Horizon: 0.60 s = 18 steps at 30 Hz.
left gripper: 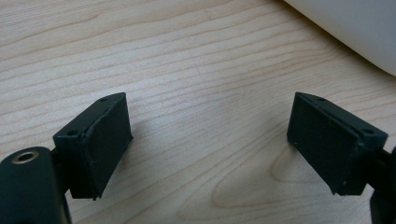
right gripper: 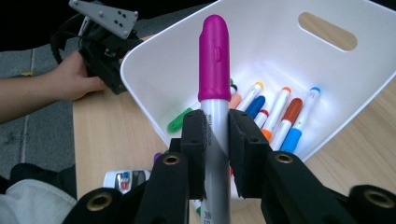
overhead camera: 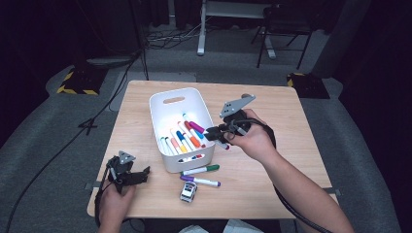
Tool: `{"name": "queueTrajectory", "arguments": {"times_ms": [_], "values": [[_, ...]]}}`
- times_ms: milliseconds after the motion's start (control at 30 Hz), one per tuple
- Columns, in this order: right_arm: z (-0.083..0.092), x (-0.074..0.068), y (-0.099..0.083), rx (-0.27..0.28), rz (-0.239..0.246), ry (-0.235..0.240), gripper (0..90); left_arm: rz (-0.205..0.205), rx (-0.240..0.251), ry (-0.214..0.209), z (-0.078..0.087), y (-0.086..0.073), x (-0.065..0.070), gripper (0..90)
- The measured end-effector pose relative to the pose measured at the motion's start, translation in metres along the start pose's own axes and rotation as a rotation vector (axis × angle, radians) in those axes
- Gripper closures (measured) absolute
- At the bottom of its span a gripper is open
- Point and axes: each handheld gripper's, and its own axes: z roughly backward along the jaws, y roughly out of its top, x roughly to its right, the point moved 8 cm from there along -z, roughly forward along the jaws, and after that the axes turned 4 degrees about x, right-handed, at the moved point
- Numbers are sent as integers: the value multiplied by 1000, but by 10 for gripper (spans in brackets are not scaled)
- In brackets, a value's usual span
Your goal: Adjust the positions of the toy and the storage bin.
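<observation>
A white bin (overhead camera: 180,104) stands mid-table with several coloured markers inside. My right gripper (overhead camera: 210,132) hovers at the bin's right rim, shut on a marker with a magenta cap (overhead camera: 197,127). In the right gripper view the pads (right gripper: 194,140) clamp the marker's white barrel, and the magenta cap (right gripper: 214,65) points up toward the bin (right gripper: 280,42). My left gripper (overhead camera: 141,175) rests near the table's front left corner. Its jaws stand wide apart over bare wood in the left gripper view (left gripper: 210,140), with nothing between them.
In front of the bin lie a green-capped marker (overhead camera: 200,170), a purple-capped marker (overhead camera: 201,181) and a small toy car (overhead camera: 188,191). The wooden table (overhead camera: 272,111) has free room on the right. Dark floor, cables and a chair surround it.
</observation>
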Motion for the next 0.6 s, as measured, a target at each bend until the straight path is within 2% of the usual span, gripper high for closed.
{"name": "queueTrajectory", "arguments": {"times_ms": [333,500,600], "values": [[-25,12,22,30,-2,-34,770,0,2,2,0,0,0,139],[-34,16,25,37,-5,-51,770,0,2,2,0,0,0,139],[-41,18,24,24,-9,-58,770,0,1,1,0,0,0,139]]}}
